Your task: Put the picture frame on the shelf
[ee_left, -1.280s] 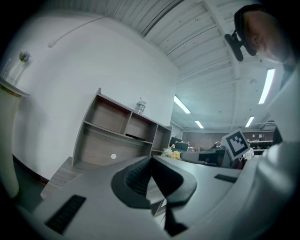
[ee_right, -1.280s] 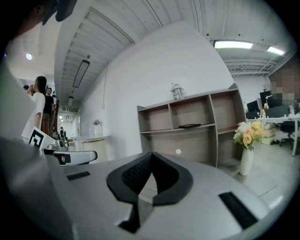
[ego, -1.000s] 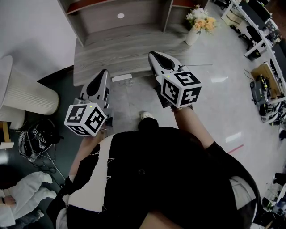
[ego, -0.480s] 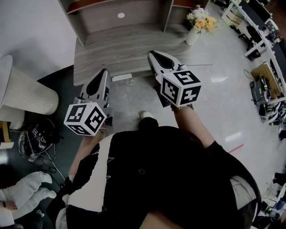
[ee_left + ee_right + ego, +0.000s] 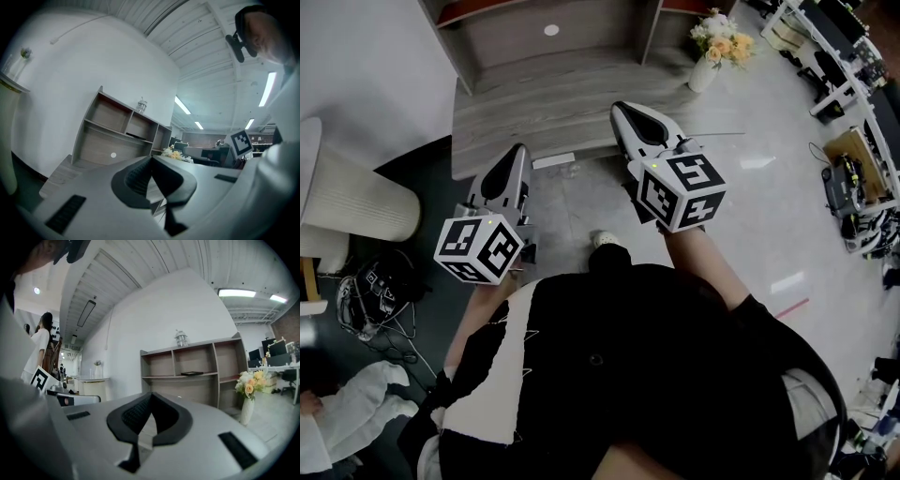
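Head view: the person stands facing the wooden shelf unit point(image 5: 551, 56), one gripper in each hand, both pointing level at it. The left gripper point(image 5: 519, 150) is short of the unit's low front ledge. The right gripper point(image 5: 621, 111) reaches over that ledge, nearer to the unit than the left one. A vase of flowers point(image 5: 713, 49) stands on the floor just beside the unit's right end. A white ribbed cylinder point(image 5: 352, 195) stands off the unit's left end, with a tangle of cables point(image 5: 373, 289) on the dark floor farther out from the unit. Another person in white point(image 5: 347, 412) sits at the frame's lower left, well apart from the unit.

Right gripper view: the jaws are together, the dark pads meeting at their tips with nothing between them. Beyond them the picture frame point(image 5: 192, 373) lies flat on the board of the unit's middle upper compartment, dark and thin, touching neither gripper. A glass jar point(image 5: 181, 338) stands on the unit's top board, above that compartment. A person in a white top point(image 5: 40, 348) stands far off to the unit's left.

Left gripper view: these jaws are also together and empty. The frame shows as a dark sliver in the same middle compartment, below the jar.
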### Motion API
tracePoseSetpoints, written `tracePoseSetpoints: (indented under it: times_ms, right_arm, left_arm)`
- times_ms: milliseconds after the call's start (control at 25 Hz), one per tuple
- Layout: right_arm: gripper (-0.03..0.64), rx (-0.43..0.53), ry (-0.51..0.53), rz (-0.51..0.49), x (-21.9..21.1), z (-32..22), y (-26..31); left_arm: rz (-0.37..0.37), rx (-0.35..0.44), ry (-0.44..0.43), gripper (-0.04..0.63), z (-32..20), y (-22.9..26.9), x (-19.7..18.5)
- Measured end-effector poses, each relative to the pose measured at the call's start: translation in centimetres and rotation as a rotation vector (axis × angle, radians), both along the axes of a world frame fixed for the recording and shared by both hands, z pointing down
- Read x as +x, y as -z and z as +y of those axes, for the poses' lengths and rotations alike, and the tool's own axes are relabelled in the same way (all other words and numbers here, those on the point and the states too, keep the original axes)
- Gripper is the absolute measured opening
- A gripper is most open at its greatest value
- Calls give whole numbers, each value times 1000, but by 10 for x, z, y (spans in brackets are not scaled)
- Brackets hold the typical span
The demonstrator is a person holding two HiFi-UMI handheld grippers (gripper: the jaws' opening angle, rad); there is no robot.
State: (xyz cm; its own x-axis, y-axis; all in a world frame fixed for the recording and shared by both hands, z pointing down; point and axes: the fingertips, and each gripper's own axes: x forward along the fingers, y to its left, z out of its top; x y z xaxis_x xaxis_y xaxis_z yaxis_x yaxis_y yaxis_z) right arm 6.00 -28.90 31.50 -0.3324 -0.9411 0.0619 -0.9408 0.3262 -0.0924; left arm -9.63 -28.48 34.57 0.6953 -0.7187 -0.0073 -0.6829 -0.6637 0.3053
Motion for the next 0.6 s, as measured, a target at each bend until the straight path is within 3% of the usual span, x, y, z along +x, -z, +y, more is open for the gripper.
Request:
tracePoseSetpoints:
  times_ms: [600]
  right_arm:
    - [5, -16, -17, 27, 2, -1, -4]
  left_arm:
    - [7, -2, -11, 11, -3, 0, 1]
